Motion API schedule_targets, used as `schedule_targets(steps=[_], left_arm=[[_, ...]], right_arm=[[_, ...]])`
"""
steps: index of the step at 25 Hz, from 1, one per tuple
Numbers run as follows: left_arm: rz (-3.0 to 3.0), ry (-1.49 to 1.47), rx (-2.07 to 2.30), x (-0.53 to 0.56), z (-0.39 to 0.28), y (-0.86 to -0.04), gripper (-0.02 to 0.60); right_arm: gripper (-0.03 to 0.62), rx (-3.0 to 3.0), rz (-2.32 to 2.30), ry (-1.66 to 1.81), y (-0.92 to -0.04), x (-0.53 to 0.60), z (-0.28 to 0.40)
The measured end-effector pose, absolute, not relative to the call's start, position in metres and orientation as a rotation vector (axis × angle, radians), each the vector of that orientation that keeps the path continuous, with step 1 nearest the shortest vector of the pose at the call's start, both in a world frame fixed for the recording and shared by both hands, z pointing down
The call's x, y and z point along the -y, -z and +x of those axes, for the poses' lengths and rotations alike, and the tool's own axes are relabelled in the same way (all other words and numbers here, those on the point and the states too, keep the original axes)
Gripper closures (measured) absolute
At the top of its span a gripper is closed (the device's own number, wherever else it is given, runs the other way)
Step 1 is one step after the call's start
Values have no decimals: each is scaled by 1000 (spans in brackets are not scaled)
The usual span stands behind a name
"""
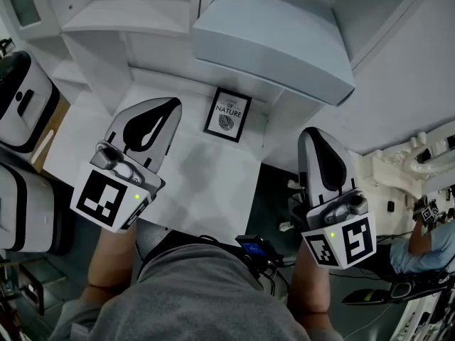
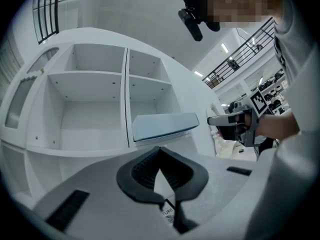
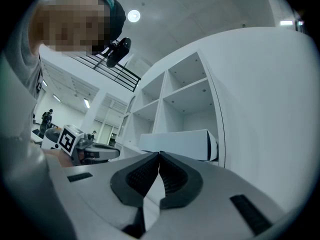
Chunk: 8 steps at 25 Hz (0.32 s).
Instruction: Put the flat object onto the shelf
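Observation:
A small black-framed picture [image 1: 227,114] with print on it stands on the white table [image 1: 206,176], close to the foot of the white shelf unit [image 1: 128,20]. A flat pale box [image 1: 274,38] lies in a lower shelf compartment and juts out over the edge; both gripper views show the box [image 2: 162,125] [image 3: 177,144]. My left gripper [image 1: 173,104] hovers over the table left of the picture, shut and empty. My right gripper [image 1: 309,132] hangs right of the table, also shut and empty. The left gripper view shows the picture [image 2: 168,215] below its closed jaws.
White rounded cases [image 1: 21,105] stand at the far left. Right of the table is a dark floor gap [image 1: 274,190], then white machine parts [image 1: 405,165] and a person's arm [image 1: 426,240]. The upper shelf compartments [image 2: 90,91] hold nothing.

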<state>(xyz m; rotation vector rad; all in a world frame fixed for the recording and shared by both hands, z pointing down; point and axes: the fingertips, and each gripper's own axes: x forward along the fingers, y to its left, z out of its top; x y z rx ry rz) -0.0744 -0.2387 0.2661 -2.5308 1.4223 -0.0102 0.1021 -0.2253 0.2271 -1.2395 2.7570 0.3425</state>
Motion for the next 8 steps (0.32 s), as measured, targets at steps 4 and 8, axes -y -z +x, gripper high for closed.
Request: schedule_targets(steps=[4, 8], left_arm=[[-2532, 15, -1417, 240, -72, -266, 574], [-2535, 26, -1415, 241, -69, -266, 574]], right_arm=[[566, -2758, -1244, -343, -227, 228, 103], [566, -2764, -1241, -334, -228, 229, 103]])
